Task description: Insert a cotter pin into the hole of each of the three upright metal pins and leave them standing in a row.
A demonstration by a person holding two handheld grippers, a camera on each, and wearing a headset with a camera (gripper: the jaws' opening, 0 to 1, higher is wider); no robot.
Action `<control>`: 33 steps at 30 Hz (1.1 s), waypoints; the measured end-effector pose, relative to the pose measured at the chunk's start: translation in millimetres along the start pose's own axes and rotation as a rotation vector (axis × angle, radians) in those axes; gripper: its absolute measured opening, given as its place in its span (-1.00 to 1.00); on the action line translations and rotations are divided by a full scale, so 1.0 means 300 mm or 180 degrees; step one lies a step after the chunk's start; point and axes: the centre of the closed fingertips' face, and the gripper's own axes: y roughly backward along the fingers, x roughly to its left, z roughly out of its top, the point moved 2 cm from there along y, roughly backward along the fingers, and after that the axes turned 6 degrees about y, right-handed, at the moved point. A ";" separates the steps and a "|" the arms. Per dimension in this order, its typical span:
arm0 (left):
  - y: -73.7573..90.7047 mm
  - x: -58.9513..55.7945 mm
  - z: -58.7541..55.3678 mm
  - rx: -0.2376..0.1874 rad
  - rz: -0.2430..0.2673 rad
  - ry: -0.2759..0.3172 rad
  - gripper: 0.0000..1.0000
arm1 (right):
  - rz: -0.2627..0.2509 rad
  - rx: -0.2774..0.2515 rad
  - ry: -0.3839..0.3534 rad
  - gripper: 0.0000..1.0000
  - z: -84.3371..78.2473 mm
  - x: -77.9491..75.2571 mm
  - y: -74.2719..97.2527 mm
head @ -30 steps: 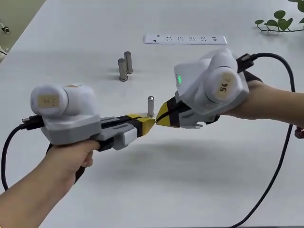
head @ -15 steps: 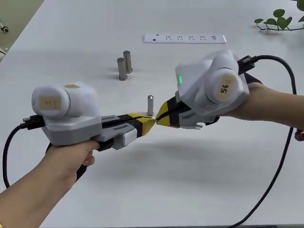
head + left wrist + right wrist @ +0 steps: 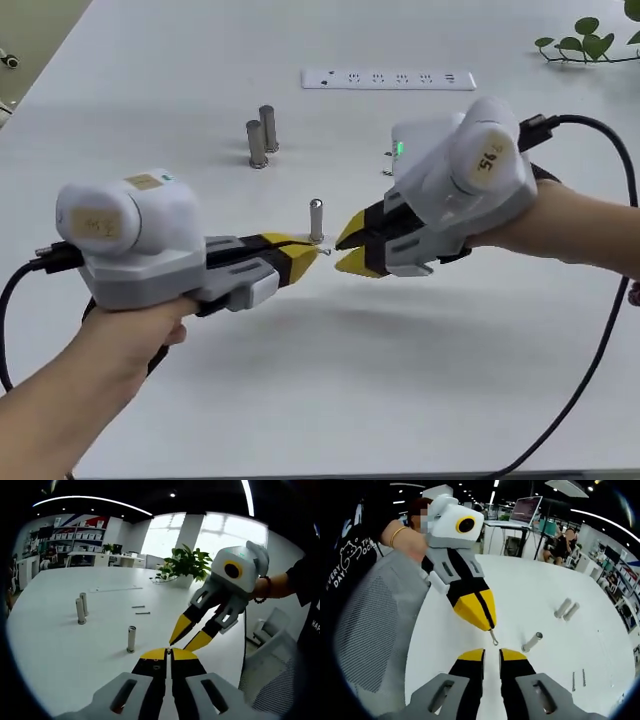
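My left gripper (image 3: 310, 253) is shut on a thin cotter pin (image 3: 494, 637), whose looped end pokes out past the yellow tips (image 3: 169, 651). Just to its right my right gripper (image 3: 346, 253) stands open with its jaws spread, a short way from the cotter pin and holding nothing. One upright metal pin (image 3: 316, 220) stands on the white table just behind the two grippers' tips. Two more metal pins (image 3: 262, 140) stand close together farther back on the left. In the right gripper view the near pin (image 3: 532, 642) lies right of my own tips (image 3: 492, 655).
Two loose cotter pins (image 3: 140, 610) lie on the table beyond the near pin. A white power strip (image 3: 390, 81) lies at the far edge and a green plant (image 3: 588, 45) at the back right. Black cables trail from both grippers.
The right gripper has opened, let go of the cotter pin and drawn back to the right. The left gripper keeps the pin and has shifted slightly left.
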 end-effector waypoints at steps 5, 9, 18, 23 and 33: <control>0.009 -0.001 -0.008 0.0069 -0.0054 -0.0263 -1.00 | 0.0071 -0.0229 -0.0452 -0.84 0.006 -0.006 0.012; 0.015 -0.012 -0.019 0.0135 -0.0127 -0.0455 -1.00 | 0.0188 -0.0345 -0.0691 -0.81 0.006 0.005 0.021; 0.020 -0.039 -0.028 0.0222 -0.0286 -0.0720 -1.00 | 0.0492 -0.0519 -0.0915 -0.81 0.001 0.039 0.036; 0.019 -0.063 -0.023 0.0221 -0.0415 -0.0789 -1.00 | 0.0646 -0.0546 -0.0938 -0.82 0.003 0.066 0.036; 0.022 -0.121 -0.020 0.0249 -0.0660 -0.0868 -1.00 | 0.0832 -0.0606 -0.0944 -0.87 0.009 0.103 0.038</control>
